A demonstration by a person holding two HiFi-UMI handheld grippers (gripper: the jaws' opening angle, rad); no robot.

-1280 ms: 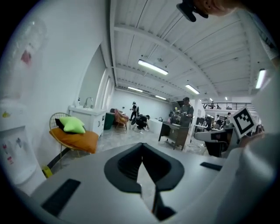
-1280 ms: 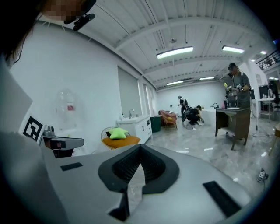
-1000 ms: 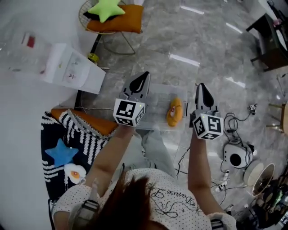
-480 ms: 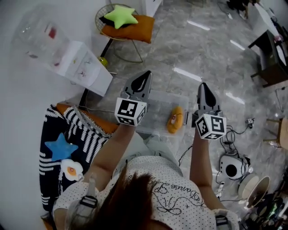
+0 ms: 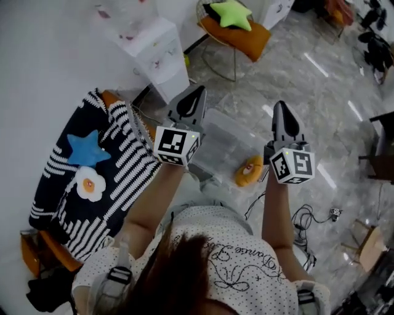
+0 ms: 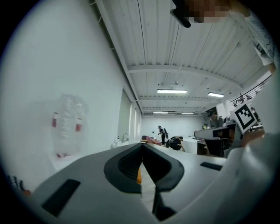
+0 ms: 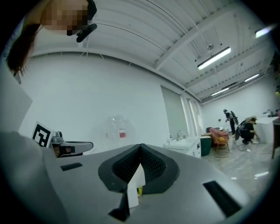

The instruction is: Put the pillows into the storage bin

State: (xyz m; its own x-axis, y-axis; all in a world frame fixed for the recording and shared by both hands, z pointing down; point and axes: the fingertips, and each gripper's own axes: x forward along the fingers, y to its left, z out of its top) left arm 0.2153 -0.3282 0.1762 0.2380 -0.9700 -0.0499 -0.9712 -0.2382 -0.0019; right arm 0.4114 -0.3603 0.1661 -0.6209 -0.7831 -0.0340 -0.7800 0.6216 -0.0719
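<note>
Floor: grey polished stone point(image 5: 308, 80), with a white wall to the left of the storage bin.
Storage bin point(image 5: 225, 138): clear plastic, standing on the floor just ahead of the person.
Orange pillow point(image 5: 249, 171): at the bin's near right corner; I cannot tell whether it lies inside or against it.
Left gripper point(image 5: 196, 95): held over the bin's left end, jaws pressed together on nothing.
Right gripper point(image 5: 282, 114): held over the bin's right end, jaws likewise closed and empty.
Blue star pillow point(image 5: 86, 149) and egg pillow point(image 5: 89, 184): left of the bin, on a black-and-white striped throw point(image 5: 117, 184).
Green star pillow point(image 5: 233, 13): well beyond the bin, on an orange cushion point(image 5: 249, 38).
White cabinet point(image 5: 157, 52): beyond the bin, to its left.
</note>
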